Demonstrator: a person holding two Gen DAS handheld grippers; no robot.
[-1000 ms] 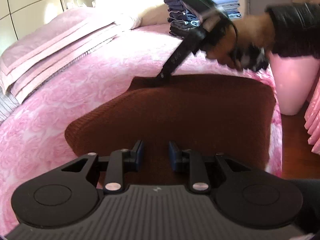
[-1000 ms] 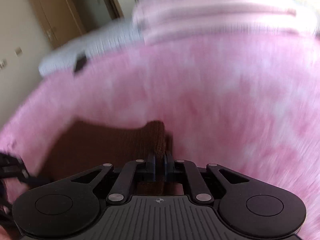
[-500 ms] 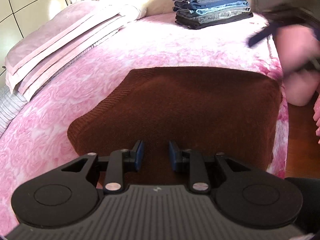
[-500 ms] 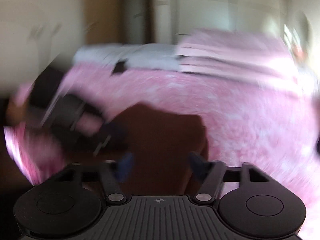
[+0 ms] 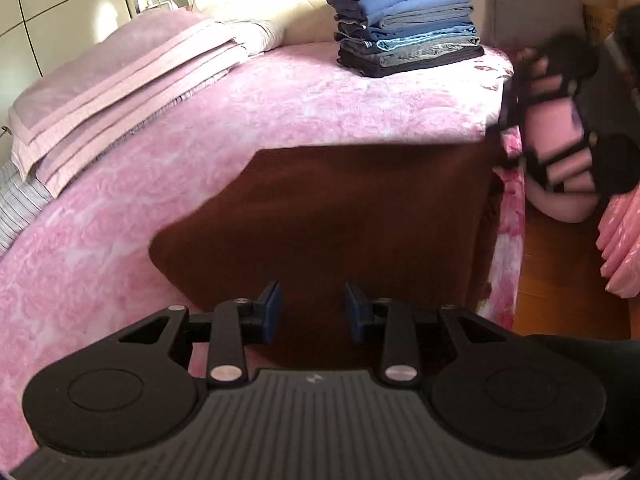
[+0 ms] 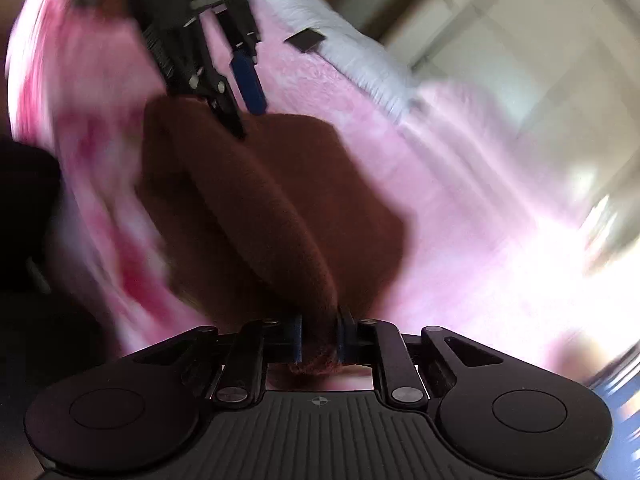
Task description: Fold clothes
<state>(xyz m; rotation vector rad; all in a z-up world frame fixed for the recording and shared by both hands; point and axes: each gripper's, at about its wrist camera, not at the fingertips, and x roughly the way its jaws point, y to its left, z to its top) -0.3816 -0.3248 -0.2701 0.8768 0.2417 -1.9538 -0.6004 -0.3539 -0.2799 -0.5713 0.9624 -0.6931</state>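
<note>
pink bed | right hand-held gripper pinching brown sweater | blurred

right tool blurred, bedding smeared

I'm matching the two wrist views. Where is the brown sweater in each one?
Left wrist: brown sweater lies centre frame on the pink bedspread, beyond the open left gripper.
Right wrist: it fills the centre, one edge pinched in the right gripper.
Shared landmark: the pink bedspread.
</note>
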